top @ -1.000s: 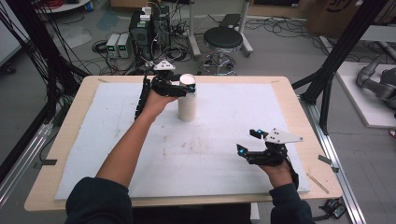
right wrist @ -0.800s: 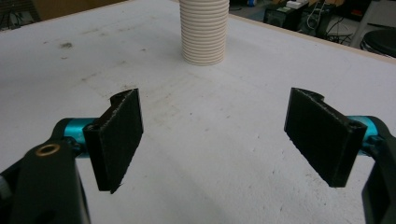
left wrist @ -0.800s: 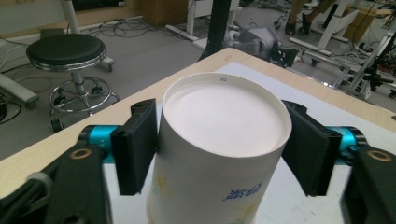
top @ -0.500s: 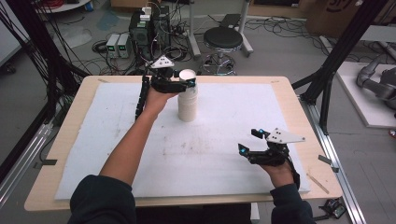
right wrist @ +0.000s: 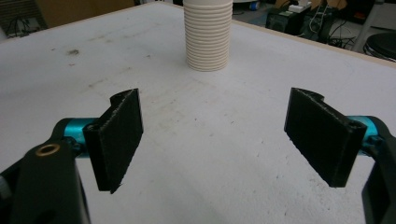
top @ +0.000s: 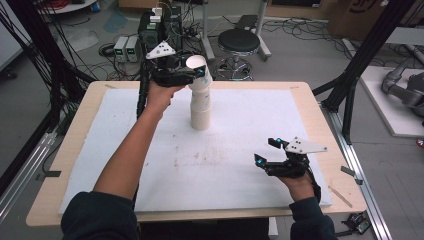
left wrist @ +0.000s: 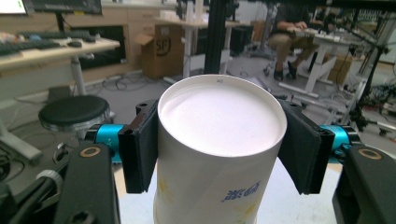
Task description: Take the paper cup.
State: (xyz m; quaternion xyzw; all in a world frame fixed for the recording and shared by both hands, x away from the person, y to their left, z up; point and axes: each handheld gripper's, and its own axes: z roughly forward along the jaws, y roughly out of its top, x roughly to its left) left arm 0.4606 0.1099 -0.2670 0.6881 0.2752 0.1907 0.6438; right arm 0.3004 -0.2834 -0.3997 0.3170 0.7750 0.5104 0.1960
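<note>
A stack of white paper cups [top: 201, 114] stands on the white mat [top: 260, 110], left of centre toward the far side. My left gripper [top: 198, 70] is shut on the top paper cup [top: 196, 63] and holds it raised and slightly tilted over the stack; its lower end still meets the cups beneath. In the left gripper view both black pads press the sides of this cup [left wrist: 219, 154], just under its rim. Near the front right, my right gripper [top: 266, 151] hovers open and holds nothing. The right gripper view shows the ribbed stack [right wrist: 208, 35] far ahead of the right gripper [right wrist: 219, 140].
The mat covers most of a wooden table [top: 320, 120]. Behind the far edge are a black stool [top: 239, 40], electronics boxes [top: 127, 47] and cables on the floor. Black frame posts [top: 357, 70] stand at the table's right.
My left gripper has lifted the top cup upward, away from the stack, over the last second. The right gripper has stayed in place, open.
</note>
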